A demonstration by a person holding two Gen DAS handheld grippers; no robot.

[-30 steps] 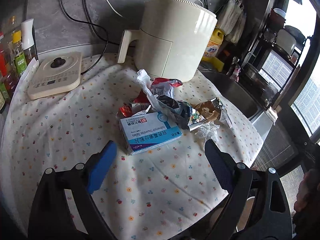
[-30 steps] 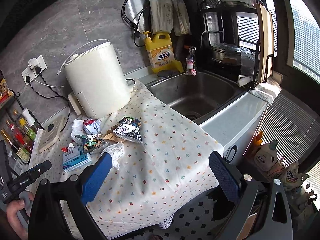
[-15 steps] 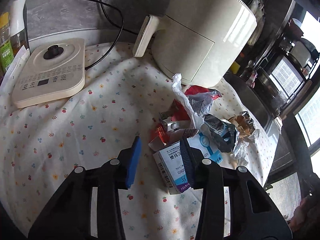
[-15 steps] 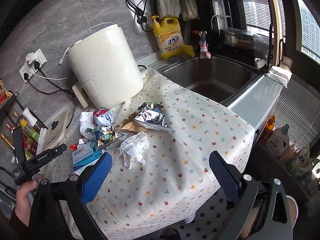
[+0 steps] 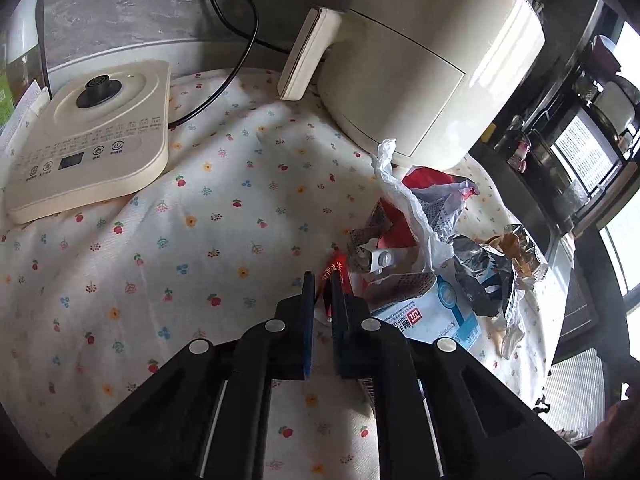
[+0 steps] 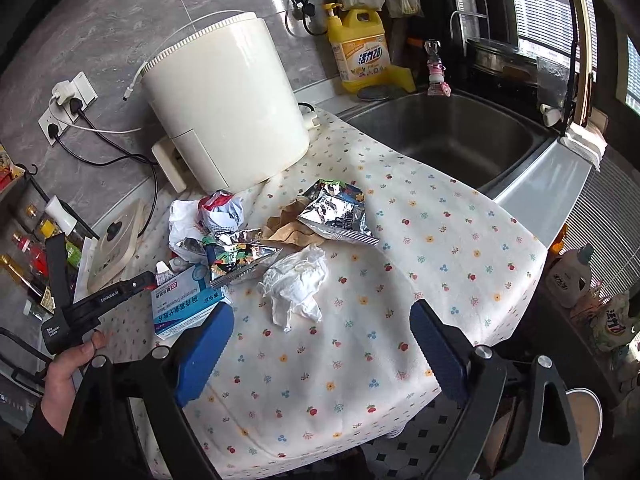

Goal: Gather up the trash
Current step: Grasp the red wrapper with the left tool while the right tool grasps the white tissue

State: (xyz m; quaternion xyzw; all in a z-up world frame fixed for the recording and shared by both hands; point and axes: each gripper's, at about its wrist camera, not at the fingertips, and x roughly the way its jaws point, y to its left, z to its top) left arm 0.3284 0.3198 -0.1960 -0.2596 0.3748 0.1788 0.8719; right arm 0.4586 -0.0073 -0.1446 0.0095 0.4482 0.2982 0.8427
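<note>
The left tongs (image 5: 323, 280) grip a small red wrapper (image 5: 335, 269) beside the blue-and-white box (image 5: 430, 314) on the cloth-covered surface (image 5: 192, 248), while the right tongs (image 6: 320, 340), wide with jaws closing on nothing, hover near the crumpled tissue (image 6: 296, 284) and foil wrappers (image 6: 336, 216).

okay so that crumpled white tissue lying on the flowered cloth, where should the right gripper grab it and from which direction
Grip the crumpled white tissue across its bunched upper middle, coming down from above and in front. It lies loose and apart from the foil wrappers, and the right gripper, jaws wide and closing with nothing between them, already straddles it.
</note>
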